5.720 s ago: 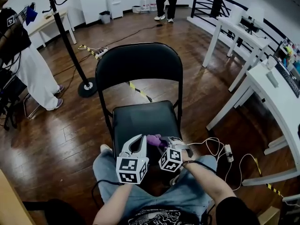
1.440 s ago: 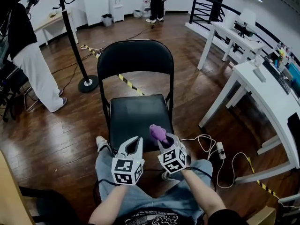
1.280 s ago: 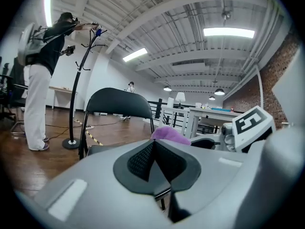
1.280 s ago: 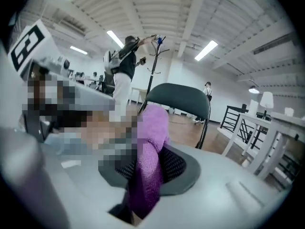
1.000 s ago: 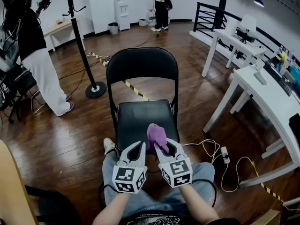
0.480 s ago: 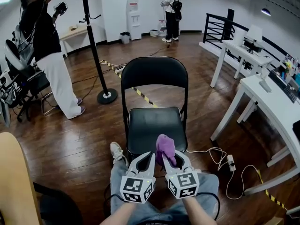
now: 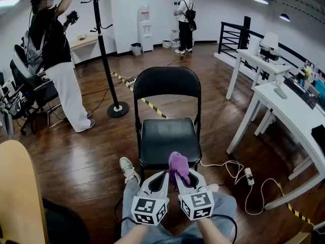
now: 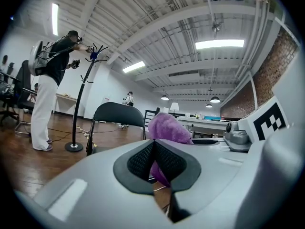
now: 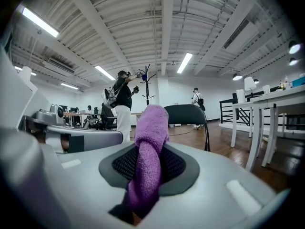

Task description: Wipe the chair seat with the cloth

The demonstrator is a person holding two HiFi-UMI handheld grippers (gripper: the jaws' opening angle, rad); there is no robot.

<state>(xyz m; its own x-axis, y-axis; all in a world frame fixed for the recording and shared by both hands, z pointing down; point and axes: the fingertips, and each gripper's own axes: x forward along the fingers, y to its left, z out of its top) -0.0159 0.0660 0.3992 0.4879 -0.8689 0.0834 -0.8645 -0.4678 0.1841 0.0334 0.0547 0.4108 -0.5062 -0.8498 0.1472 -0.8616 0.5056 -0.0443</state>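
wood floor (image 7: 101, 151); black chair seat (image 7: 167, 139) ahead. right gripper (image 7: 187, 176) clamps purple cloth (image 7: 178, 165), raised short of seat. left gripper (image 7: 160, 178) jaws together, empty. lower cloth flat onto seat, press evenly, overlap strokes.

My cloth (image 7: 179, 164) is purple, the chair seat (image 7: 165, 136) black. My left hand-held gripper (image 7: 161, 176) and right hand-held gripper (image 7: 186, 176) are pale grey, their cubes black-and-white squared. The floor (image 7: 91, 151) is dark brown wood.
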